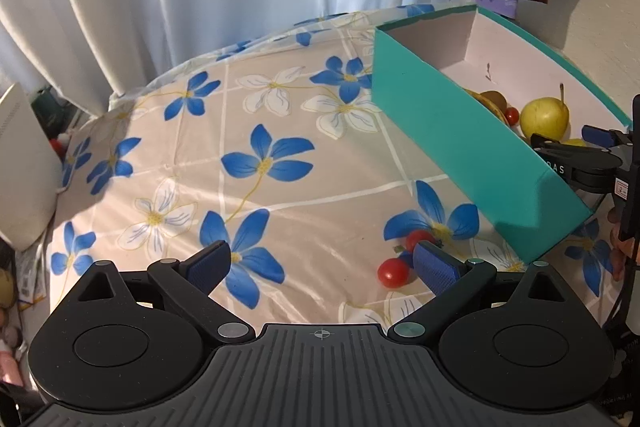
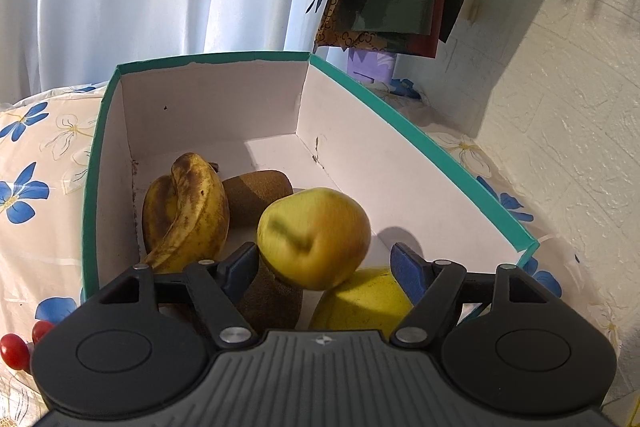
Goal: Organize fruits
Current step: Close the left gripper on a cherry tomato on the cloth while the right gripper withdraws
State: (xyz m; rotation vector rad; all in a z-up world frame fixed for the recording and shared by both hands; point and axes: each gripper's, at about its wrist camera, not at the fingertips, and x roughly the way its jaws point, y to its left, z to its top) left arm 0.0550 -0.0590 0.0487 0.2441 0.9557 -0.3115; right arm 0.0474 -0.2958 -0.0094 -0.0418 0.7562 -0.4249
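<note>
Inside the teal box (image 2: 420, 143), on the flowered tablecloth (image 1: 280, 131): two bananas (image 2: 186, 211), two kiwis (image 2: 256, 193), a pear (image 2: 360, 303) and a yellow apple (image 2: 314, 237) already lie there. Apple image blurred, sits just ahead of the right gripper (image 2: 324, 265), whose jaws stand apart with neither pad pressing it; judged just released. Left gripper (image 1: 322, 265) wide open, empty, low over the cloth. Still outside: two cherry tomatoes (image 1: 394, 273) by the box's near corner, just beside the left gripper's right finger. A third tomato shows in the box from the left view. Far half of the box floor is bare, so room remains. Box walls stand high; tomatoes must clear the rim. Wall (image 2: 560, 147) crowds the box's right side.
</note>
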